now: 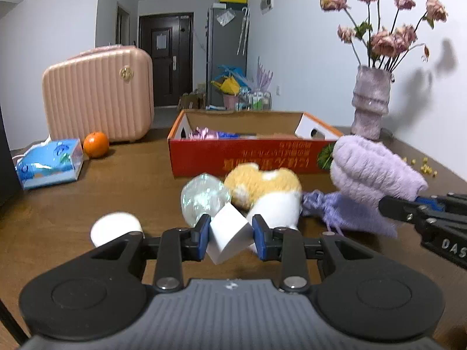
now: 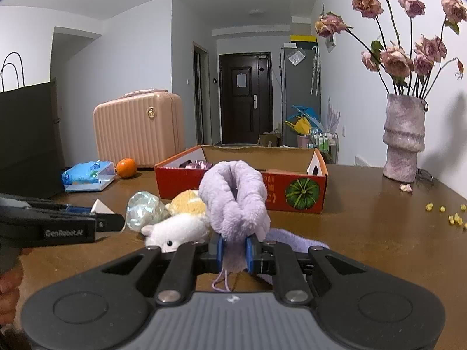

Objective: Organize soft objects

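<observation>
Left hand-held gripper (image 1: 231, 234) pinches white block (image 1: 230, 237); right (image 2: 235, 252) clamps lilac plush (image 2: 233, 201), tail end hidden.

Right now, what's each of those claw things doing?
Left gripper: closed on a white foam block.
Right gripper: closed on a fluffy purple plush.

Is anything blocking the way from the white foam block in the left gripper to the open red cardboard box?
The orange-and-white plush toy and crinkly clear ball lie on the table between the white foam block and the red cardboard box; lifted over them, nothing visible blocks it.
</observation>
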`<state>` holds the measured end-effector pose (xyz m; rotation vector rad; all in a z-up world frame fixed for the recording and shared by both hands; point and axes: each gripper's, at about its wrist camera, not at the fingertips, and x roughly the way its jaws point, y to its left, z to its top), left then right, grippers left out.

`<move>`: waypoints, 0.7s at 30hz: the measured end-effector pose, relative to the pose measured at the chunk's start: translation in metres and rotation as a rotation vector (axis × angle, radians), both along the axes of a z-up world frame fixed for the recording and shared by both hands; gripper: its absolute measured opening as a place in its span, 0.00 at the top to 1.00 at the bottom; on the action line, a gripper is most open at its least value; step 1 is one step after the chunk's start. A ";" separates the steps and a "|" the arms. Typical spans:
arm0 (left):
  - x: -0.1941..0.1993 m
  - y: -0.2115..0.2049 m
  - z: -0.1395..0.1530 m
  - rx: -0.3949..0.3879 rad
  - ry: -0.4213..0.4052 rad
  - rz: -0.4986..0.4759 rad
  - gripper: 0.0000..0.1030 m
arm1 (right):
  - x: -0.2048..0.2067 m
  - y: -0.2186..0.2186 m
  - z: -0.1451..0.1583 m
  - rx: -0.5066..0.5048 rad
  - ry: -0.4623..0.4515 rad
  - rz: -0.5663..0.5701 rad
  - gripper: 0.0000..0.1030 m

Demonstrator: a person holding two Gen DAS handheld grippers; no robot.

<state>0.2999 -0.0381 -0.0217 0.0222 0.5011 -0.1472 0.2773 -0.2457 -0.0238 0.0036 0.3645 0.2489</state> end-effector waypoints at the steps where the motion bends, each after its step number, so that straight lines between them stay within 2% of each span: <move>1: -0.001 0.000 0.003 -0.005 -0.009 -0.001 0.69 | 0.001 0.000 0.001 -0.002 -0.004 0.000 0.86; 10: 0.000 -0.005 0.027 -0.025 -0.080 -0.010 0.70 | 0.011 0.001 0.019 -0.014 -0.043 0.000 0.86; 21: 0.024 -0.011 0.049 -0.036 -0.124 -0.012 0.70 | 0.035 0.000 0.034 -0.022 -0.071 -0.008 0.86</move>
